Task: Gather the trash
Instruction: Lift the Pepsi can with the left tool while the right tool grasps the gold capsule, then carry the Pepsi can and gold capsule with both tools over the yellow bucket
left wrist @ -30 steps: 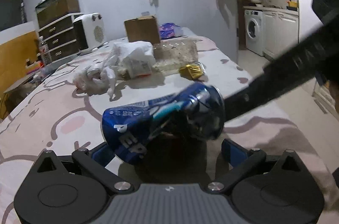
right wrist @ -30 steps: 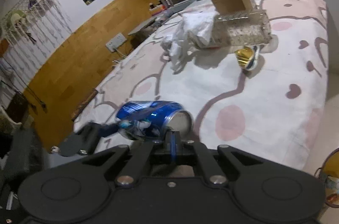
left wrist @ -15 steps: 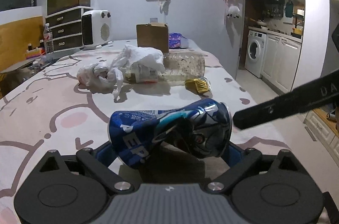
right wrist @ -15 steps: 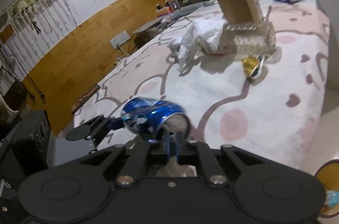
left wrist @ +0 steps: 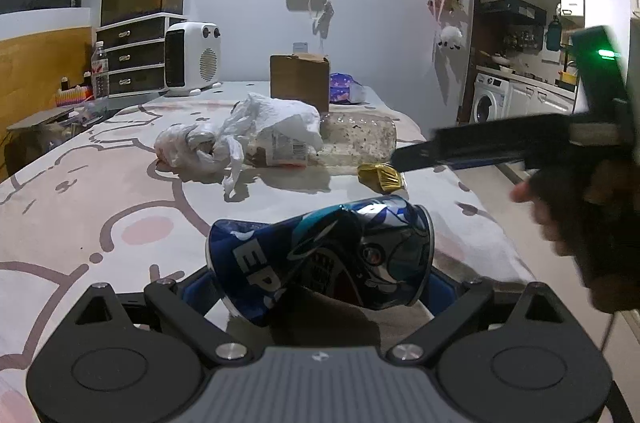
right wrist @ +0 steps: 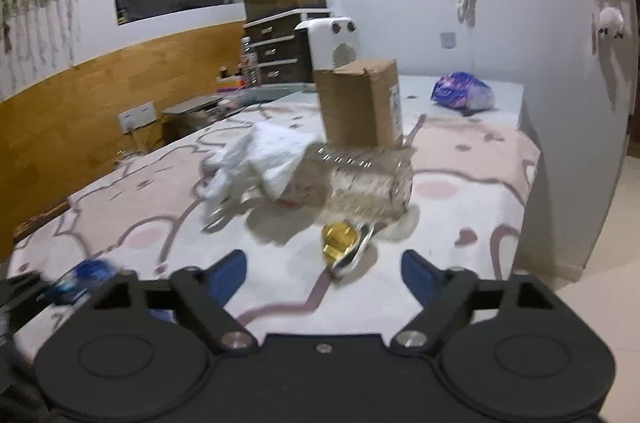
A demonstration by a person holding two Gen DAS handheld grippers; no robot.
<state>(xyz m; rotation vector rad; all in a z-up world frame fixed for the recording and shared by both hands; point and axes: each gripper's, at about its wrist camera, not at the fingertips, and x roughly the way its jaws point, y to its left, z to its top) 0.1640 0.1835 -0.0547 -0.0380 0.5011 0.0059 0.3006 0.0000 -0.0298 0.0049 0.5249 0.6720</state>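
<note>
Flanking gold wrapper [right wrist: 340, 242] (bottle [right wrist: 360, 183] behind)

A dented blue can [left wrist: 320, 255] lies sideways, clamped in the left hand-held gripper [left wrist: 318, 287], above the bedspread.

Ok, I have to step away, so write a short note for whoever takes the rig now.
Left gripper: jaws shut on the dented blue can, held over the table.
Right gripper: jaws open, empty, facing the gold wrapper.
Done: can picked up.
Left: bin the can; then collect the wrapper, the white plastic bag and the clear bottle lying beside it.
</note>
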